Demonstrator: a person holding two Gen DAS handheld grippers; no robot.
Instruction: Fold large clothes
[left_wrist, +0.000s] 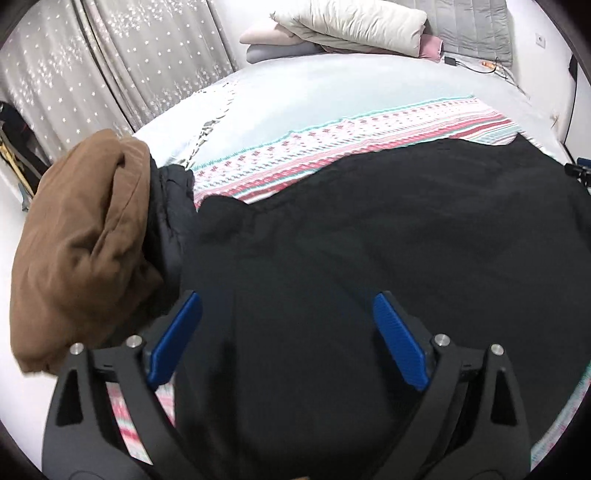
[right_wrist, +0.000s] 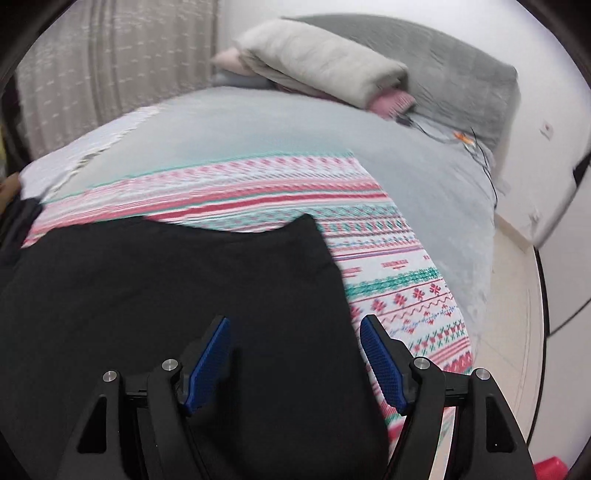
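Black garment (left_wrist: 388, 240) flat on patterned blanket (right_wrist: 406, 280); left gripper (left_wrist: 288, 314) and right gripper (right_wrist: 295, 332) spread apart, seemingly empty, above it.

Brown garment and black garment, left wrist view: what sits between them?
A dark quilted garment, wedged between the brown garment and the black garment. Seen in the left wrist view.

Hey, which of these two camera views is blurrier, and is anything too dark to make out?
Right wrist view is motion-smeared, worst on the pillows and curtain; left wrist view is sharp. In both, the black garment reads almost featureless, folds barely showing. Fisheye bends the bed edges in both.
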